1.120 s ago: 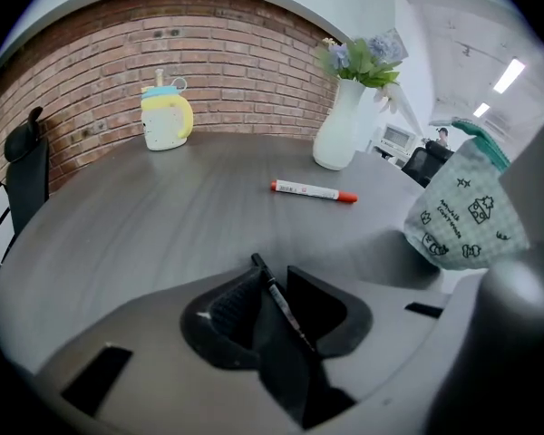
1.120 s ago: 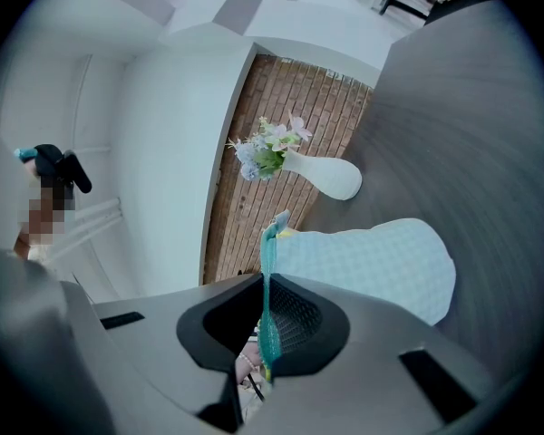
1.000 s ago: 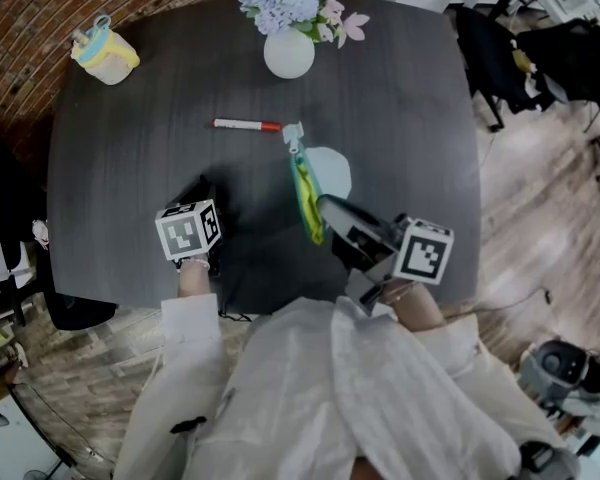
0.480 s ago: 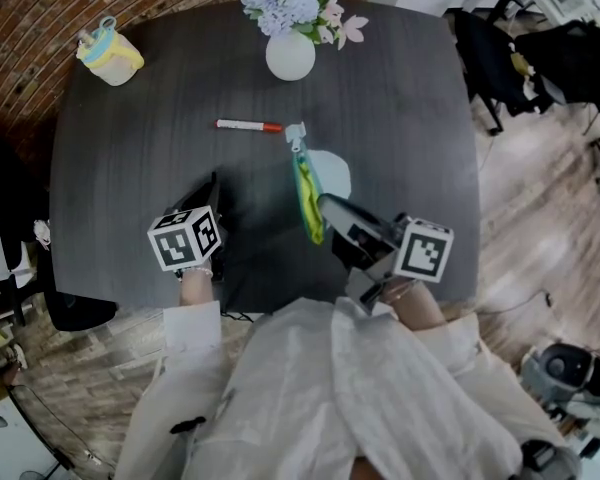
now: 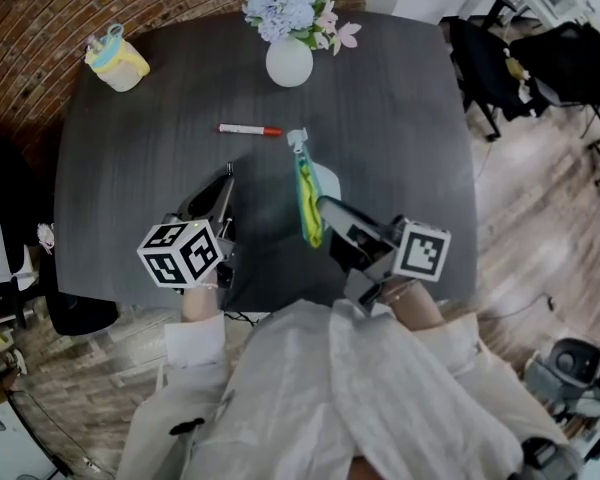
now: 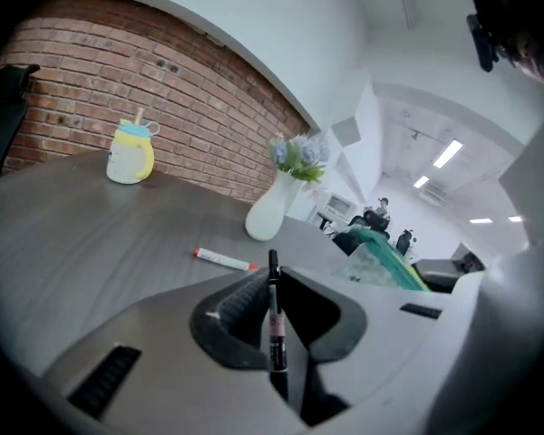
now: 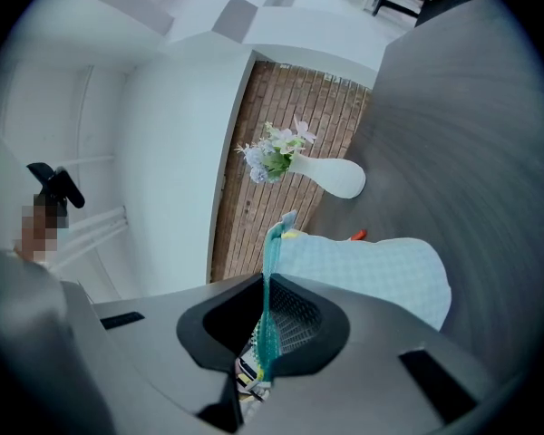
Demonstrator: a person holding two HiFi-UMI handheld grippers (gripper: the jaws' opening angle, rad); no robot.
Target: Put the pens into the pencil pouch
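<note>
My left gripper point(image 5: 223, 186) is shut on a thin black pen point(image 6: 275, 329), held up off the dark table point(image 5: 400, 118); its jaws have just been closing with the pen between them. The pen stands upright between the pads, and its tip point(image 5: 230, 169) sticks out past the fingers. My right gripper point(image 5: 327, 211) is shut on the edge of the pencil pouch point(image 5: 307, 200), a green-rimmed, pale blue pouch point(image 7: 367, 270) held on edge above the table. A white marker with a red cap point(image 5: 248, 128) lies on the table beyond both grippers, also in the left gripper view point(image 6: 223, 259).
A white vase with flowers point(image 5: 288, 60) stands at the table's far edge. A yellow lidded cup point(image 5: 118, 64) sits at the far left corner. Dark chairs point(image 5: 540, 68) stand on the wooden floor to the right.
My left gripper has risen from the table and tilted up, with the black pen now showing between its jaws. The right gripper and pouch have stayed in place.
</note>
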